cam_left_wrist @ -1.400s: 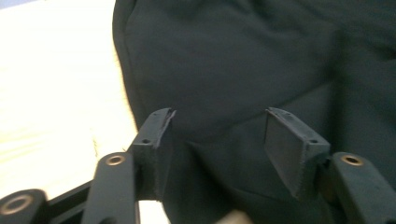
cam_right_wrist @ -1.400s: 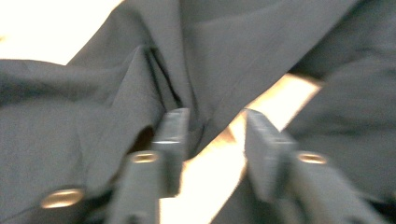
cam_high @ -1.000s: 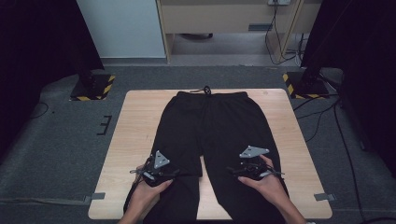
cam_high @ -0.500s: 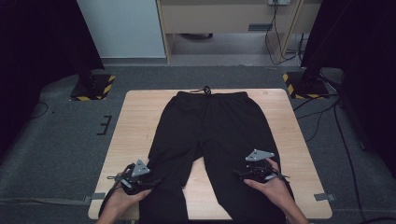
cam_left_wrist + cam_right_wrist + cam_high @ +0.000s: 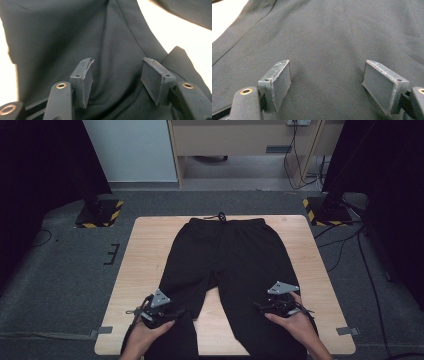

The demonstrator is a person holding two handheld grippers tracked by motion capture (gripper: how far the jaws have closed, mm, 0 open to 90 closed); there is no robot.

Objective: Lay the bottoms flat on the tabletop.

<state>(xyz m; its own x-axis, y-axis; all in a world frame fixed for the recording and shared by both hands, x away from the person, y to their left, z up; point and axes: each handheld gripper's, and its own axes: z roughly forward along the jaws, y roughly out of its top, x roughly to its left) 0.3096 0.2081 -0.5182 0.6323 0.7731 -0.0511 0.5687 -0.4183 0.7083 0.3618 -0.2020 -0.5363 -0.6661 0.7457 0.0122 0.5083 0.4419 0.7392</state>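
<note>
Black trousers [image 5: 227, 255] lie flat on the wooden table [image 5: 145, 265], waistband at the far edge, legs running toward me. My left gripper [image 5: 172, 312] hovers low over the lower left leg near the front edge, jaws open. In the left gripper view the open left gripper [image 5: 117, 60] frames creased black cloth [image 5: 62, 32] with nothing between its pads. My right gripper [image 5: 260, 306] sits over the lower right leg, also open. The right gripper view has the right gripper [image 5: 327, 62] wide apart above smooth black fabric [image 5: 332, 30].
Bare wood shows between the two legs [image 5: 215, 320] and along both sides of the trousers. Stand bases with yellow-black stripes stand on the floor at the back left [image 5: 97, 215] and back right [image 5: 327, 212]. Cables [image 5: 360, 265] trail on the floor at the right.
My left gripper swung out to the left, then came back a little to the right. The gap between the legs near me has widened. The right gripper drifted slightly toward me.
</note>
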